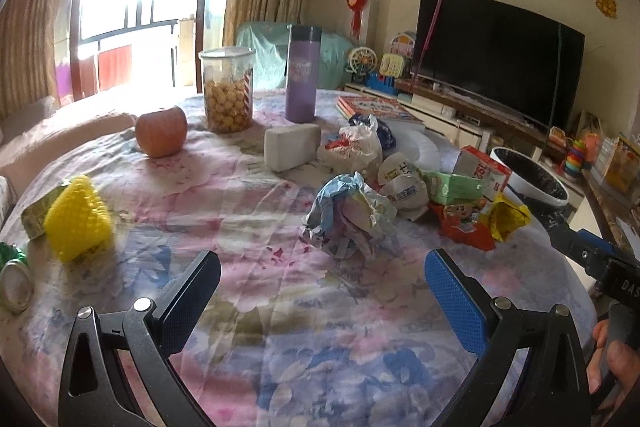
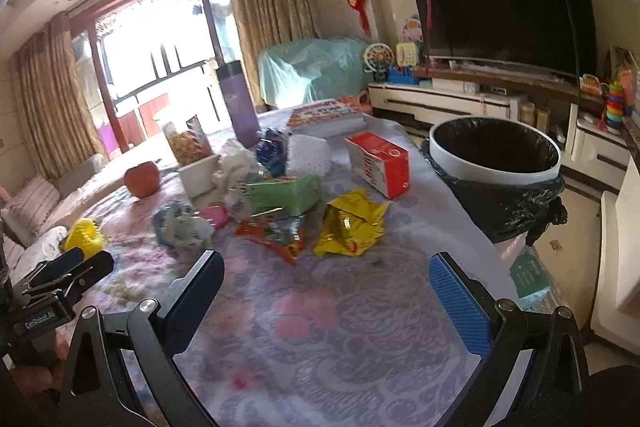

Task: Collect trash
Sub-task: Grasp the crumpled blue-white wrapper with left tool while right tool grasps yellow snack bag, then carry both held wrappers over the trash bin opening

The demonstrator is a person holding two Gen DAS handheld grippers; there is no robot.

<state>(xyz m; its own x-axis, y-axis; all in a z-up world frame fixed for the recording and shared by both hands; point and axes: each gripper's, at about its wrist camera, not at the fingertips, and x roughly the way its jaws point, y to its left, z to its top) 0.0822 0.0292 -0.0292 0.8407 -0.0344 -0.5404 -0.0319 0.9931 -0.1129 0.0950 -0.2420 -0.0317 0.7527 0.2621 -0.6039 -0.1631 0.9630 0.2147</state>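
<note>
Trash sits heaped mid-table: crumpled paper (image 1: 352,215), yellow wrapper (image 2: 350,227), red carton (image 2: 378,163). I hold left gripper (image 1: 322,291) and right gripper (image 2: 326,293) spread wide, empty, with the lined bin (image 2: 496,155) waiting at the table edge.

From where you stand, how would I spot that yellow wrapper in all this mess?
Find the white bin lined with a black bag at the table's edge. Beside it on the floral cloth lies a red-and-white carton, and just in front of that sits the yellow wrapper. It is the only shiny gold-yellow, crumpled foil piece; the orange wrapper next to it is duller.
</note>
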